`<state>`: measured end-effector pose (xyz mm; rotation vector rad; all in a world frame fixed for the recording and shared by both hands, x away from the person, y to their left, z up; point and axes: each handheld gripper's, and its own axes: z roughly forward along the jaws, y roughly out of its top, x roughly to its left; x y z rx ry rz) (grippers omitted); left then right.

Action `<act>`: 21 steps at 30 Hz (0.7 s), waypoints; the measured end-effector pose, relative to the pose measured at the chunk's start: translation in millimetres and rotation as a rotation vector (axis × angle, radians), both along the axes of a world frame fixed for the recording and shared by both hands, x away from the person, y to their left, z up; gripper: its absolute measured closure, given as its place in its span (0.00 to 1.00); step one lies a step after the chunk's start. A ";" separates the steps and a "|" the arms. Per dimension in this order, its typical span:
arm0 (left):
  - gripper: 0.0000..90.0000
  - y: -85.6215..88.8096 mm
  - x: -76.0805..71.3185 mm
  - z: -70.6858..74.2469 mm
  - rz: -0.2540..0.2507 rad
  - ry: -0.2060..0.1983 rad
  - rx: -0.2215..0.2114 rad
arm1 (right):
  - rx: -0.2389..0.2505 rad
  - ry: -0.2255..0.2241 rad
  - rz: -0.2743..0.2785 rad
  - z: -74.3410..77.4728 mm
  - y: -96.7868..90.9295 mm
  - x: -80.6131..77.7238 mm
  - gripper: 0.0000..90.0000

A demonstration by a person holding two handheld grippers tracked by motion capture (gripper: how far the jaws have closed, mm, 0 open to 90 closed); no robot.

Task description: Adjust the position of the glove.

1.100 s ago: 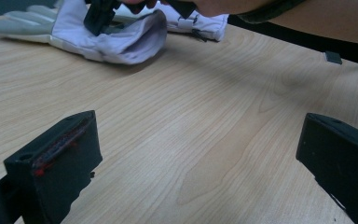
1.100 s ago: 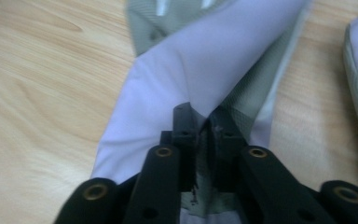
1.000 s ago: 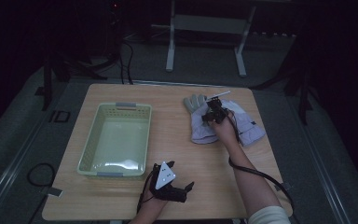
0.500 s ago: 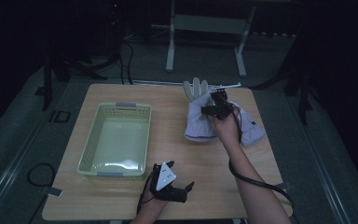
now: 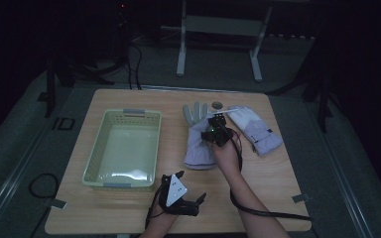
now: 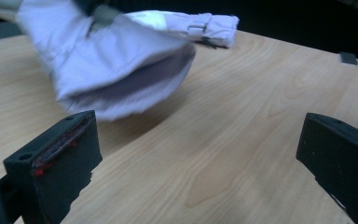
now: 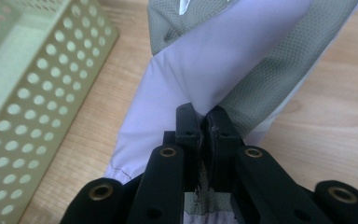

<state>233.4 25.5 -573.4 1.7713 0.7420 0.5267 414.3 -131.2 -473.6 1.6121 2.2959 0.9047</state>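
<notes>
Pale lilac glove (image 5: 198, 144) (grey palm), lifted beside basket (image 5: 124, 148)

The high view looks down on the whole bench (image 5: 129, 208); both gripper views sit close to the glove (image 5: 198, 144) (their shared sight).

The right gripper (image 5: 217, 120) is held out over the far half of the table (image 5: 278, 173) on an outstretched forearm, its jaws pressed together on the fabric of a lavender glove (image 5: 198, 148). The left gripper (image 5: 181, 174) sits low at the table's near edge, its grey plate facing up, jaws spread wide with nothing between them.
</notes>
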 end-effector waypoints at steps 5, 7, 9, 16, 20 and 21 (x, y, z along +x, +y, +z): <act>0.00 -2.9 -2.1 -0.2 -0.038 -0.005 0.011 | -0.014 0.023 -0.008 -17.0 4.5 1.0 0.95; 0.00 -2.7 -1.5 -0.3 -0.036 0.000 0.005 | -0.009 0.041 -0.010 -23.4 5.7 2.7 0.95; 0.00 -2.3 -1.0 -0.3 -0.037 0.004 0.000 | -0.011 0.051 -0.010 -29.4 8.2 4.0 0.95; 0.00 -2.0 -0.5 -0.3 -0.036 0.008 -0.002 | -0.020 0.076 -0.010 -46.3 16.0 9.4 0.94; 0.00 -2.0 -0.2 -0.2 -0.034 0.011 0.000 | -0.020 0.083 -0.009 -51.9 16.0 12.7 0.90; 0.00 -1.9 0.0 -0.2 -0.034 0.014 0.000 | -0.011 0.088 -0.011 -51.3 15.5 13.1 0.88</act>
